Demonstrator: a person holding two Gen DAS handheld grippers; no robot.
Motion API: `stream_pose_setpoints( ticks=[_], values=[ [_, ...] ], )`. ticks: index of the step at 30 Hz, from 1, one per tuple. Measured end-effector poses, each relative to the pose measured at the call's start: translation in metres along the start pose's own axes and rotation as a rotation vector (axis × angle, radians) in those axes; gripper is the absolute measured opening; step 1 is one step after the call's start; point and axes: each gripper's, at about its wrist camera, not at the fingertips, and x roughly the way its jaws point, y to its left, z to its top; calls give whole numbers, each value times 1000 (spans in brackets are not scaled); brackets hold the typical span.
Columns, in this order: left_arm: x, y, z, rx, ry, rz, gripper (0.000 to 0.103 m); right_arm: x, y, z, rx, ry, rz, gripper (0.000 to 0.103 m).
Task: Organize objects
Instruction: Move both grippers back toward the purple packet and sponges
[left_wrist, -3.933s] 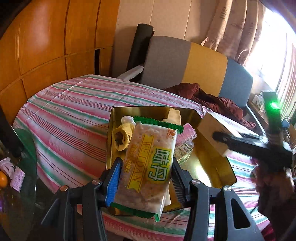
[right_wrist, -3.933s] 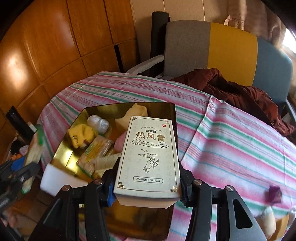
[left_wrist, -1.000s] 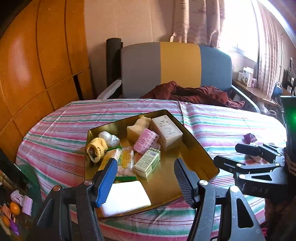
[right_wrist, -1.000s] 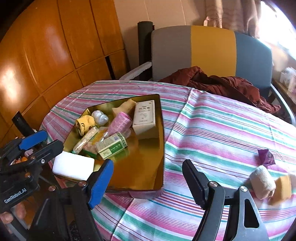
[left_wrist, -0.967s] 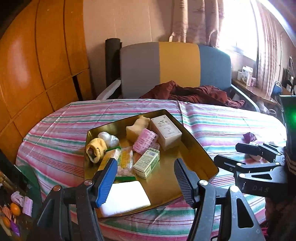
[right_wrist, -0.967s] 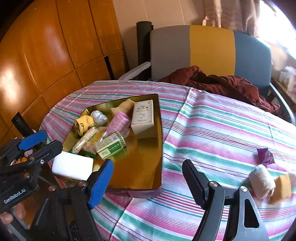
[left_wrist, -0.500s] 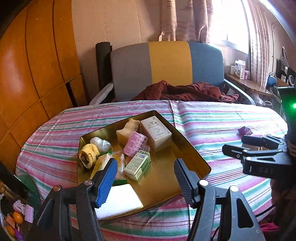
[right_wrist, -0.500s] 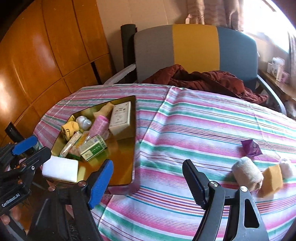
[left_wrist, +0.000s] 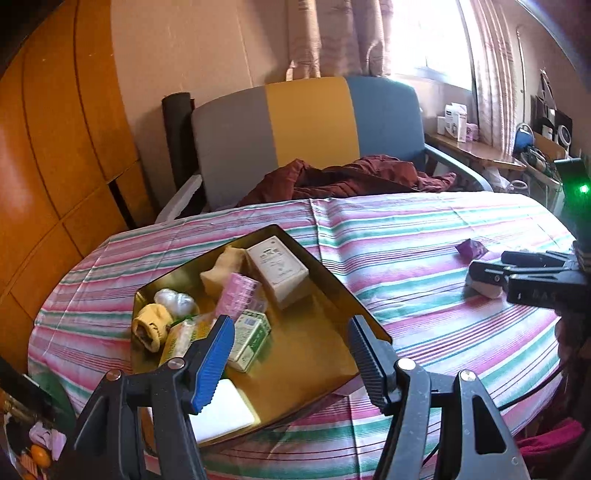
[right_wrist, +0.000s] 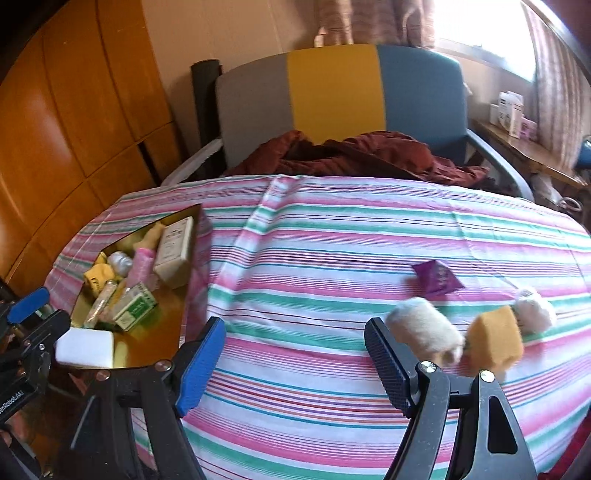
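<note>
Right now both grippers are empty with jaws spread wide. Left gripper (left_wrist: 291, 354) hangs over the near edge of the gold metal tray (left_wrist: 325, 354); right gripper (right_wrist: 295, 365) hangs over bare striped tablecloth on the surface (right_wrist: 332, 236), with the loose items just off its right finger.

Risks, near to far:
- White foam block (left_wrist: 225, 413) sits at the tray's near corner, which seems to overhang the surface edge; a bump from the left gripper could tip it out.
- Cream fabric roll (right_wrist: 424, 332) lies just beside the right finger; a sideways sweep could roll it away, and a soft roll may squash or slip in a grip.
- Orange sponge wedge (right_wrist: 495, 339) touches or nearly touches the roll and the white fluffy ball (right_wrist: 535, 310); closing on one could drag a neighbour.
- Purple foil packet (right_wrist: 437, 277) is flat, hard to pinch off cloth, and the cloth may bunch.
- Tray is crowded at its far-left end: green-and-white carton (left_wrist: 249, 339), pink packet (left_wrist: 236, 295), cream printed box (left_wrist: 277, 269). Dropping more there could knock things over the rim.

Versus earlier: the grippers then held a cracker pack and the cream box over the tray; both now lie in it. Since a second ago the right view has swung rightward, tray now at far left, loose items close.
</note>
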Motion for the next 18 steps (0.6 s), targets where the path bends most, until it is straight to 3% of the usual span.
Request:
stream_pose_setpoints(
  ticks=[9, 18],
  values=[
    [15, -25, 7, 50, 22, -70, 65, -13, -58, 3, 76, 8, -95, 78],
    [38, -66, 17, 109, 75, -207, 64, -36, -142, 13, 187, -10, -233, 79]
  ],
)
